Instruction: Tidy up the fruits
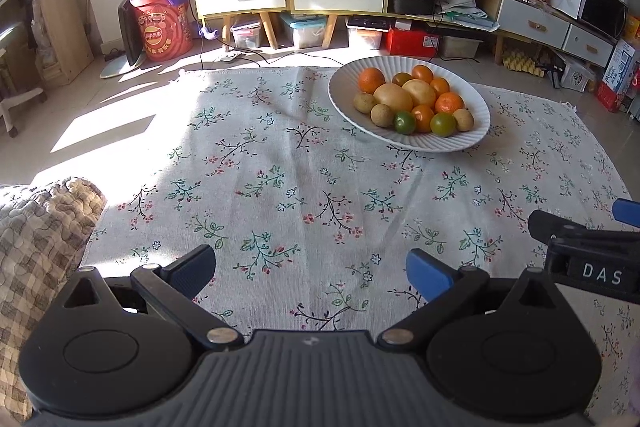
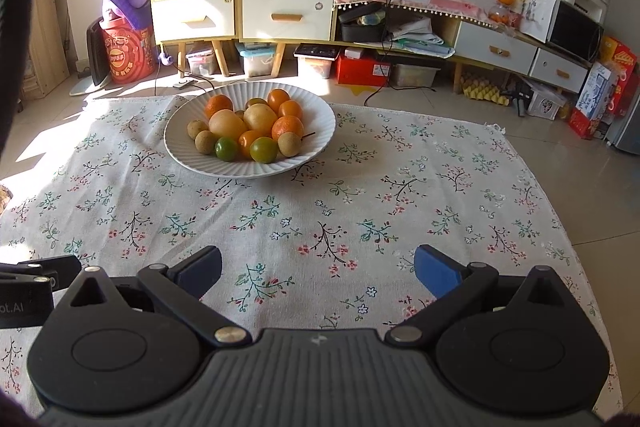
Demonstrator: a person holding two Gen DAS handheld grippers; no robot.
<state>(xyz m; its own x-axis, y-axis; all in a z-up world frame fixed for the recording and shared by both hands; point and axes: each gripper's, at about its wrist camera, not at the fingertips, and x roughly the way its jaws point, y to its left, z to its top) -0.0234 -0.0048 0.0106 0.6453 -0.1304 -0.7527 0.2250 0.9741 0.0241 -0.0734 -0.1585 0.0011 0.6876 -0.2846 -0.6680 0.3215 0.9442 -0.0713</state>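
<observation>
While both grippers hover low over the near edge of the counter, the left gripper [image 1: 310,269] and right gripper [image 2: 318,269] each stand wide open with nothing between their blue-padded fingers. A ribbed white oval bowl [image 2: 320,131] near the far edge holds the fruits [image 2: 248,131]: smooth round oranges, two pale pears, small green citrus and rough tan balls. A floral woven cloth [image 2: 320,211] covers the counter. Only the left wrist view shows a quilted checked fabric [image 1: 36,239] by the near left corner.

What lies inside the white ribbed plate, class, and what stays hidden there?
The white plate holds oranges, two pale pears, green citrus and small brown fruits. Anything beneath the pile is covered.
</observation>
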